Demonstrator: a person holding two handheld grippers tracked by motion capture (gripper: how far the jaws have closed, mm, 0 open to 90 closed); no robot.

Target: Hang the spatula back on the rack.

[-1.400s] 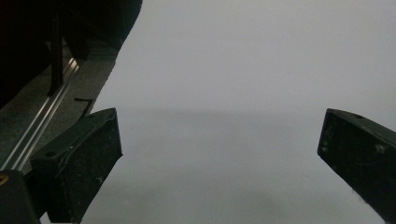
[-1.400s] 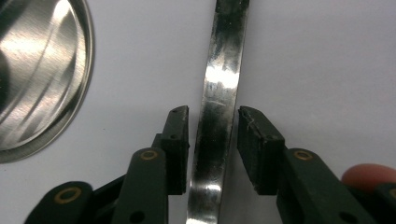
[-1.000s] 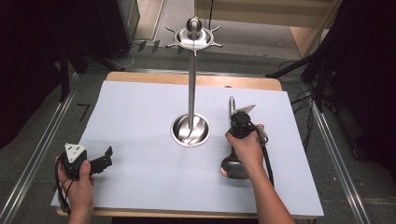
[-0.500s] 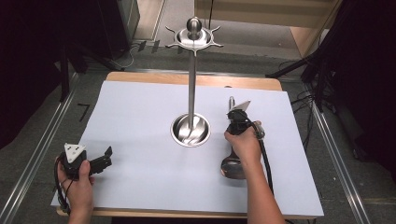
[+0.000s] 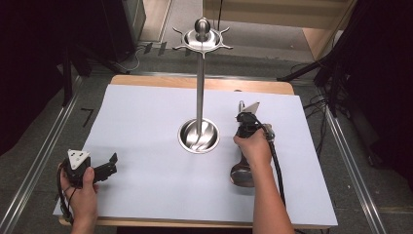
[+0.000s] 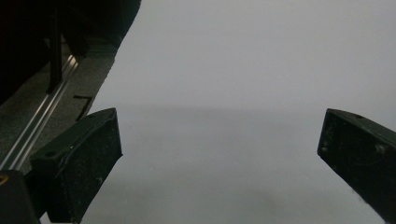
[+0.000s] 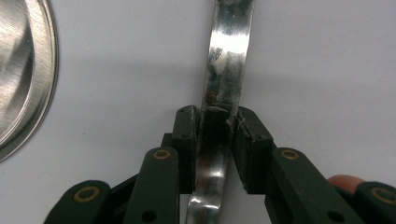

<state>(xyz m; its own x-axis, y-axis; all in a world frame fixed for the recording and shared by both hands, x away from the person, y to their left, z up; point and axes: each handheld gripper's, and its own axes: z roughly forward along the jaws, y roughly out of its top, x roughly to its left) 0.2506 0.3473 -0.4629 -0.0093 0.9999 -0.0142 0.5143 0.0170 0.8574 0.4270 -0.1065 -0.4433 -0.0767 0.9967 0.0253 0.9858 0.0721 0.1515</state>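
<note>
Right gripper view showed the right gripper (image 7: 217,140) clamped on the ladle (image 7: 225,79) handle; the left gripper (image 6: 219,154) stood wide, empty.

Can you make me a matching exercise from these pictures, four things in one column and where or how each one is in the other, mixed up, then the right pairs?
Things:
1. left gripper
2. right gripper
3. ladle
4. metal stand

States:
A. upright in the middle of the white sheet, round base at the bottom
B. lying flat on the sheet, right of the stand
C. jaws wide apart, nothing between them
D. jaws closed on a shiny handle

Pairs: 1-C, 2-D, 3-B, 4-A
</note>
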